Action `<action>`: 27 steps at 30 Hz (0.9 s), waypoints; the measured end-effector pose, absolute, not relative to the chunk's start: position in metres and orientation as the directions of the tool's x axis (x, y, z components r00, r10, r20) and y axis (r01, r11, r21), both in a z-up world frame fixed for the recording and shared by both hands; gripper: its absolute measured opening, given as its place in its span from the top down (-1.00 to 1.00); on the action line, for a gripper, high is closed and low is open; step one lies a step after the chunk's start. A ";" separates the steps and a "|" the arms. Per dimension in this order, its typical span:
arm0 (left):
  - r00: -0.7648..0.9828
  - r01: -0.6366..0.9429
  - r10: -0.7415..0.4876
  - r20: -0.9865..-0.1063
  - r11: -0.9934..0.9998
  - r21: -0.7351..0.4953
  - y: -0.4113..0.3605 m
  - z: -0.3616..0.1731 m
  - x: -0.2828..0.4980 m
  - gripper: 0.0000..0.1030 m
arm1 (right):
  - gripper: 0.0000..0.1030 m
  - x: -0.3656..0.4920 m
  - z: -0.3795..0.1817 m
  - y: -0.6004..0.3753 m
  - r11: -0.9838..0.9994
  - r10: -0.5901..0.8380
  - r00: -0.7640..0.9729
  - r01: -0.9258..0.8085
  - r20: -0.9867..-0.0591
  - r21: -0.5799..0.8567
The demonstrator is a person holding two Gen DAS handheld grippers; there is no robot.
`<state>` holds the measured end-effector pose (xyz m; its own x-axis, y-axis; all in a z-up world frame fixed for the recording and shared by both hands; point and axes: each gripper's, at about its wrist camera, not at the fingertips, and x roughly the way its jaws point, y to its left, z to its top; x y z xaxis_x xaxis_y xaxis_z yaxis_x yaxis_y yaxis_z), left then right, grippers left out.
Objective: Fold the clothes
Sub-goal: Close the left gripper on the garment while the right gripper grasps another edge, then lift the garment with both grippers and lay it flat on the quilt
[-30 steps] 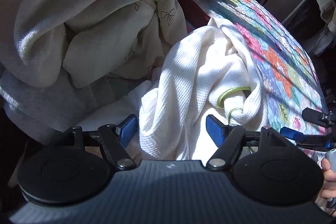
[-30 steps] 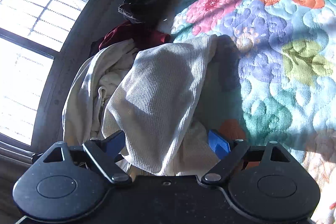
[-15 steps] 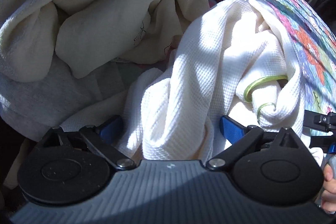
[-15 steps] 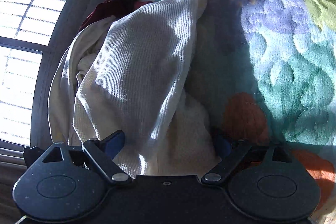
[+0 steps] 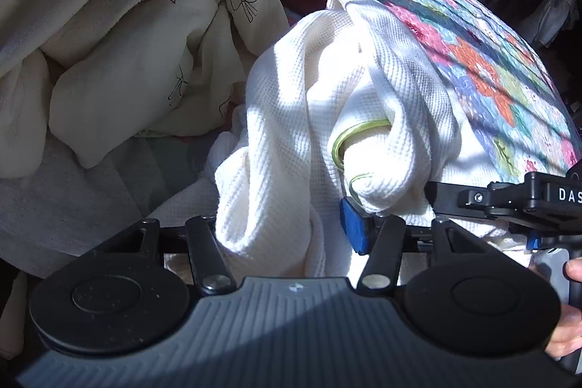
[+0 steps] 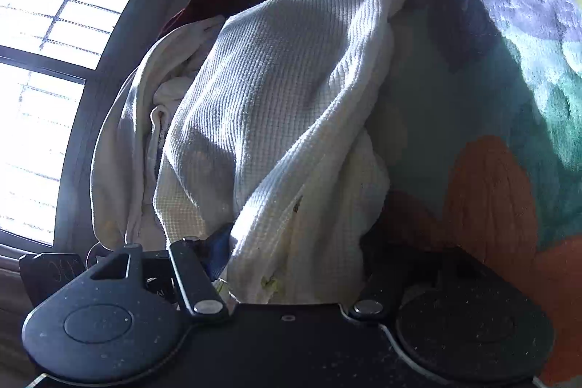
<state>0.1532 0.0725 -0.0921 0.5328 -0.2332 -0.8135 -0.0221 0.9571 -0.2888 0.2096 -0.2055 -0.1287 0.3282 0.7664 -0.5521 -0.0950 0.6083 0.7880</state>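
White waffle garment (image 5: pixel 291 119) bunched on floral quilt (image 5: pixel 483 75), both claws closing around it

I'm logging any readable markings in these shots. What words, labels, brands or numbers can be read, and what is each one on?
"DAS": white letters on the black body of the right gripper, cut off by the edge of the left wrist view.
Faint marks on the left gripper's black body in the right wrist view: too dim to read.
The cream garment carries only bow drawings, no text.
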 end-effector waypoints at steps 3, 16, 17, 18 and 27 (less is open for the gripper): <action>0.527 -0.069 -0.220 -0.821 0.952 -0.299 0.075 -0.095 0.153 -0.06 | -0.26 0.205 -0.124 -0.199 0.646 0.746 0.345 -0.166 -0.570 0.745; 0.581 -0.026 -0.116 -0.806 0.987 -0.161 0.044 -0.093 0.149 0.09 | -0.21 0.197 -0.134 -0.201 0.648 0.745 0.362 -0.198 -0.560 0.735; 0.590 -0.018 -0.108 -0.800 0.989 -0.147 0.040 -0.090 0.146 0.09 | -0.12 0.197 -0.131 -0.199 0.657 0.742 0.357 -0.221 -0.567 0.721; 0.603 -0.005 -0.102 -0.791 0.991 -0.132 0.036 -0.087 0.140 0.10 | -0.02 0.193 -0.125 -0.197 0.675 0.731 0.359 -0.255 -0.580 0.692; 0.614 0.043 -0.147 -0.775 0.987 -0.153 0.024 -0.068 0.127 0.16 | 0.19 0.152 -0.086 -0.211 0.676 0.735 0.393 -0.347 -0.553 0.650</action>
<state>0.1271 0.0240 -0.0680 0.6141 -0.1470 -0.7754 0.0430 0.9873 -0.1531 0.1516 -0.2111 -0.0857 0.3927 0.7346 -0.5533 -0.3473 0.6755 0.6505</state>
